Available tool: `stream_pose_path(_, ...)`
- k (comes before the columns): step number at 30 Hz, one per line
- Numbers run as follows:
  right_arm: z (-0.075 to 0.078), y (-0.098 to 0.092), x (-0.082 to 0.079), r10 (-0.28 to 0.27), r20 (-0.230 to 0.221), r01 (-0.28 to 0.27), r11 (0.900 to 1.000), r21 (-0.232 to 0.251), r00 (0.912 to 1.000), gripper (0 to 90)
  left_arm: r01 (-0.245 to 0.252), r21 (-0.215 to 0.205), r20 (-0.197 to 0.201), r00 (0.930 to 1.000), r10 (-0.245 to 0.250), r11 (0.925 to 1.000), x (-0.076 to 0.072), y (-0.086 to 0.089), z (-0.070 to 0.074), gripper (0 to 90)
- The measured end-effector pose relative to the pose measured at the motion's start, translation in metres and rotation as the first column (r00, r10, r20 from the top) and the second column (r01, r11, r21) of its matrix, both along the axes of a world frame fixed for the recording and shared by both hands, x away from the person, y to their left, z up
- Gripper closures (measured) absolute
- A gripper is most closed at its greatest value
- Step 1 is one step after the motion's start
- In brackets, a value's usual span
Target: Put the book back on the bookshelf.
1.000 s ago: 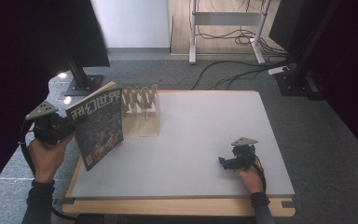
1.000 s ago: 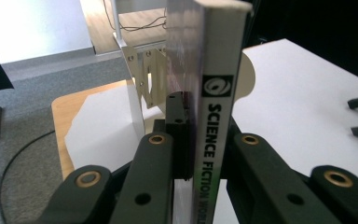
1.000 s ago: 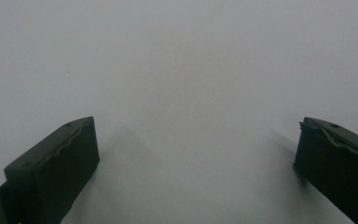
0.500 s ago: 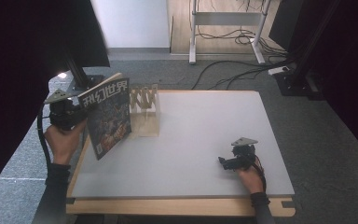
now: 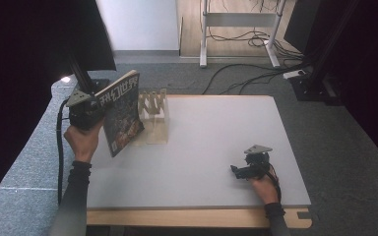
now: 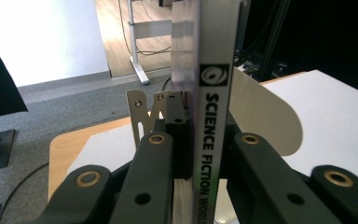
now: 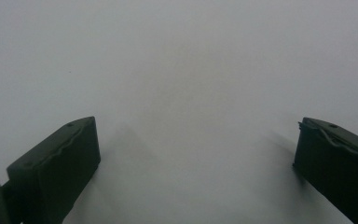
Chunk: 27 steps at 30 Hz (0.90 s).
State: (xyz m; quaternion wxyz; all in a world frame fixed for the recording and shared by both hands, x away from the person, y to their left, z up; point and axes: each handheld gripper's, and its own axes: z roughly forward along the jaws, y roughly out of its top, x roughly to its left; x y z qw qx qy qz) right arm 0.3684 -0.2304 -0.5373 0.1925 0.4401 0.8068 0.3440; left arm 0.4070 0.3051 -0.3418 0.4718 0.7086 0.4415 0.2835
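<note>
Nearest, the right gripper (image 5: 241,169) rests on the white tabletop (image 5: 216,137) near its wooden front edge, jaws spread wide with nothing between them. Farther back at the table's left edge, the left gripper (image 5: 98,105) clamps a science fiction magazine (image 5: 123,115) by its spine, upright and above the surface, just beside a slotted wooden rack (image 5: 153,110). Beyond lie grey carpet (image 5: 256,78), cables and a white desk frame (image 5: 238,19).

The wooden rack (image 5: 153,110) stands just beside the held magazine (image 5: 121,114); the table's (image 5: 216,132) middle lies open.
</note>
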Motion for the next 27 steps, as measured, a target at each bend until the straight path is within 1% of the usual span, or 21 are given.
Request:
stream_pose_path(1, 0.0, 0.0, 0.0, 0.0, 0.0, 0.0, 1.0, 0.0, 1.0, 0.0, 0.011, 0.01, -0.026, 0.9996, -0.011, 0.9999, 0.002, 0.0, -0.001, 82.4)
stream_pose_path(2, 0.0, 0.0, 0.0, 0.0, -0.001, 0.0, 1.0, 0.001, 1.0, 0.0, 0.019, 0.01, -0.034, 0.9993, -0.019, 0.9998, 0.002, 0.001, -0.001, 82.3)
stream_pose_path(3, 0.0, 0.0, 0.0, 0.0, -0.001, 0.0, 1.0, 0.001, 1.0, 0.0, 0.021, 0.009, -0.056, 0.9983, -0.02, 0.9997, 0.001, 0.003, 0.002, 82.2)
stream_pose_path(4, 0.0, 0.0, 0.0, 0.0, -0.002, 0.0, 1.0, 0.001, 1.0, 0.0, 0.03, 0.022, -0.093, 0.9952, -0.027, 0.9993, 0.001, 0.005, 0.006, 82.0)
stream_pose_path(5, 0.0, 0.0, 0.0, -0.001, -0.002, 0.001, 1.0, 0.001, 1.0, 0.0, 0.035, 0.036, -0.113, 0.9932, -0.03, 0.9987, 0.001, 0.006, 0.007, 81.8)
stream_pose_path(6, 0.0, 0.0, 0.0, 0.0, -0.003, 0.0, 1.0, 0.001, 1.0, 0.0, 0.057, 0.037, -0.163, 0.9853, -0.05, 0.9977, 0.001, 0.008, 0.011, 81.3)
stream_pose_path(7, 0.0, 0.0, 0.0, -0.001, -0.002, 0.001, 1.0, 0.001, 1.0, 0.0, 0.063, 0.044, -0.185, 0.9812, -0.054, 0.997, 0.001, 0.008, 0.013, 80.5)
stream_pose_path(8, 0.0, 0.0, 0.0, 0.0, -0.002, 0.0, 1.0, 0.001, 1.0, 0.0, 0.069, 0.078, -0.21, 0.9764, -0.051, 0.9946, 0.0, 0.008, 0.016, 80.4)
stream_pose_path(10, 0.0, 0.0, 0.0, -0.002, -0.003, 0.002, 1.0, 0.003, 1.0, 0.0, 0.092, 0.115, -0.269, 0.9614, -0.058, 0.9891, 0.001, 0.007, 0.019, 78.8)
stream_pose_path(11, 0.0, 0.0, 0.0, -0.001, -0.002, 0.001, 1.0, 0.002, 1.0, 0.0, 0.091, 0.134, -0.289, 0.9561, -0.049, 0.9868, 0.002, 0.006, 0.019, 78.7)
stream_pose_path(12, 0.0, 0.0, 0.0, -0.001, -0.003, 0.001, 1.0, 0.003, 1.0, 0.0, 0.087, 0.15, -0.294, 0.955, -0.04, 0.9849, 0.002, 0.006, 0.018, 78.8)
stream_pose_path(13, 0.0, 0.0, 0.0, -0.002, -0.003, 0.002, 1.0, 0.003, 1.0, 0.0, 0.068, 0.166, -0.285, 0.9582, -0.018, 0.9837, 0.002, 0.005, 0.017, 79.9)
stream_pose_path(14, 0.0, 0.0, 0.0, -0.002, -0.003, 0.002, 1.0, 0.003, 1.0, 0.0, 0.06, 0.167, -0.275, 0.9614, -0.012, 0.984, 0.003, 0.005, 0.016, 81.5)
stream_pose_path(15, 0.0, 0.0, 0.0, -0.002, -0.004, 0.002, 1.0, 0.003, 1.0, 0.0, 0.061, 0.157, -0.267, 0.9634, -0.017, 0.9858, 0.003, 0.005, 0.015, 82.0)
stream_pose_path(17, 0.0, 0.0, 0.0, -0.002, -0.004, 0.002, 1.0, 0.003, 1.0, 0.0, 0.033, 0.115, -0.233, 0.9724, -0.005, 0.9928, 0.004, 0.007, 0.014, 82.5)
stream_pose_path(19, 0.0, 0.0, 0.0, -0.002, -0.004, 0.002, 1.0, 0.003, 1.0, 0.0, 0.018, 0.066, -0.2, 0.9797, -0.004, 0.9976, 0.006, 0.01, 0.013, 82.7)
stream_pose_path(22, 0.0, 0.0, 0.0, -0.001, -0.003, 0.001, 1.0, 0.003, 1.0, 0.0, 0.029, -0.011, -0.173, 0.9845, -0.031, 0.9995, 0.01, 0.011, 0.008, 82.8)
stream_pose_path(23, 0.0, 0.0, 0.0, -0.001, -0.003, 0.001, 1.0, 0.003, 1.0, 0.0, 0.032, -0.012, -0.168, 0.9852, -0.034, 0.9994, 0.012, 0.01, 0.006, 82.7)
stream_pose_path(24, 0.0, 0.0, 0.0, -0.001, -0.003, 0.001, 1.0, 0.003, 1.0, 0.0, 0.022, -0.004, -0.146, 0.989, -0.023, 0.9997, 0.013, 0.007, 0.004, 82.7)
stream_pose_path(26, 0.0, 0.0, 0.0, 0.0, -0.002, 0.0, 1.0, 0.003, 1.0, 0.0, 0.016, 0.012, -0.143, 0.9896, -0.015, 0.9998, 0.016, 0.004, 0.002, 82.6)
stream_pose_path(27, 0.0, 0.0, 0.0, 0.0, -0.002, 0.0, 1.0, 0.002, 1.0, 0.0, 0.002, 0.024, -0.131, 0.9914, 0.001, 0.9997, 0.016, 0.004, 0.0, 82.5)
